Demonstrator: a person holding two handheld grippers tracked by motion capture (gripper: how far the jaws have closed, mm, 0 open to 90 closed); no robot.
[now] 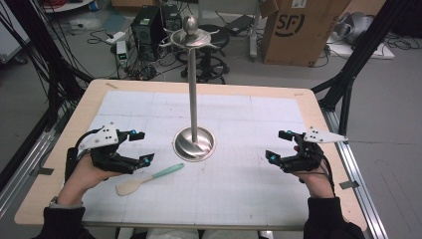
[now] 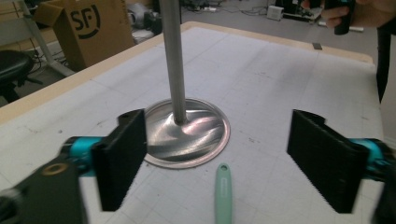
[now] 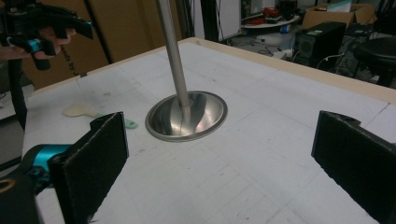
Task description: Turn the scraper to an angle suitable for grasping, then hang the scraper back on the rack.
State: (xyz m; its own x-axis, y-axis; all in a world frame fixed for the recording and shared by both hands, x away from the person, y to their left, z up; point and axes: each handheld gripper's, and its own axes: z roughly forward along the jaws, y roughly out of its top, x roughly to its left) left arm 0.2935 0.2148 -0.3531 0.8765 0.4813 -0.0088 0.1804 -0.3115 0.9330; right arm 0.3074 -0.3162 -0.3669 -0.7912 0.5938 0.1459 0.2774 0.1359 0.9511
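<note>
I see spatula (image 1: pixel 148 179) flat on counter (image 1: pixel 59 149), just front-left of stand (image 1: pixel 194 143) base, long axis diagonal: green handle toward base, cream blade toward me. Left gripper (image 1: pixel 141 147) near spatula, jaws apart, empty. Right gripper (image 1: pixel 278 146) well apart, jaws apart, empty.

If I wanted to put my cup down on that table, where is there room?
Plenty. The far strip of the white mat behind the metal stand is bare, and so is the near stretch between the stand's base and the right gripper. It is tighter at the near left, where the spatula lies between the stand and the left gripper.
</note>
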